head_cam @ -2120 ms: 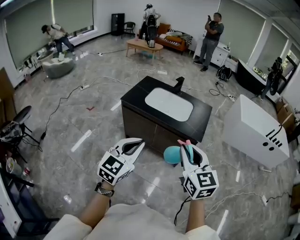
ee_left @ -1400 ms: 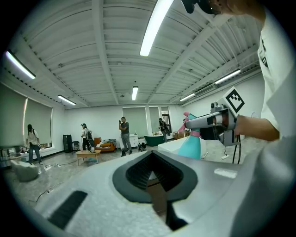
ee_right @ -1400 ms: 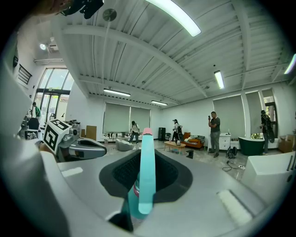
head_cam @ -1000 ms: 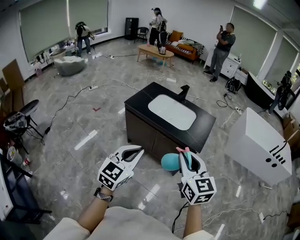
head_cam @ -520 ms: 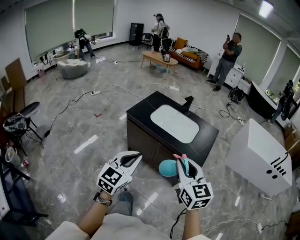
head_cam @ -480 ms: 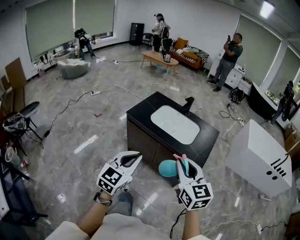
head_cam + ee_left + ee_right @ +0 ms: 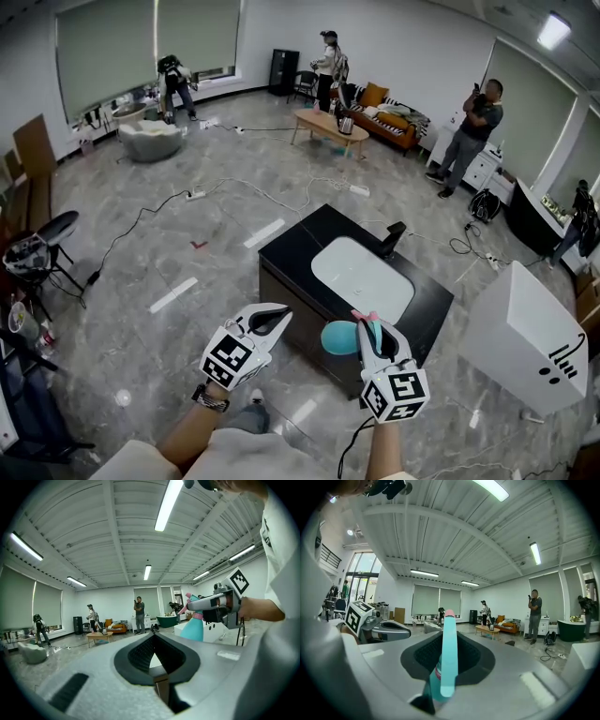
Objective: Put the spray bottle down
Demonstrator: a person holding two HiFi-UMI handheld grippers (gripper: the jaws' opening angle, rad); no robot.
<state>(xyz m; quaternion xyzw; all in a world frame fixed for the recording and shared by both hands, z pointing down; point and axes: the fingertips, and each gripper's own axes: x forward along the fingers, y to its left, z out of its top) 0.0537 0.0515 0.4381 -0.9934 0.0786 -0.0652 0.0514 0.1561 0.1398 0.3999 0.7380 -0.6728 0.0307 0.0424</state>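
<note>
The black bench (image 7: 292, 251) at 12 o'clock is brought nearer. The teal plastic spray bottle (image 7: 339, 337) is clamped by the right gripper (image 7: 367, 321); the left gripper (image 7: 279, 316) is closed, empty.

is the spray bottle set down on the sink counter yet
No, the spray bottle is clamped in the right gripper, held up in the air.
</note>
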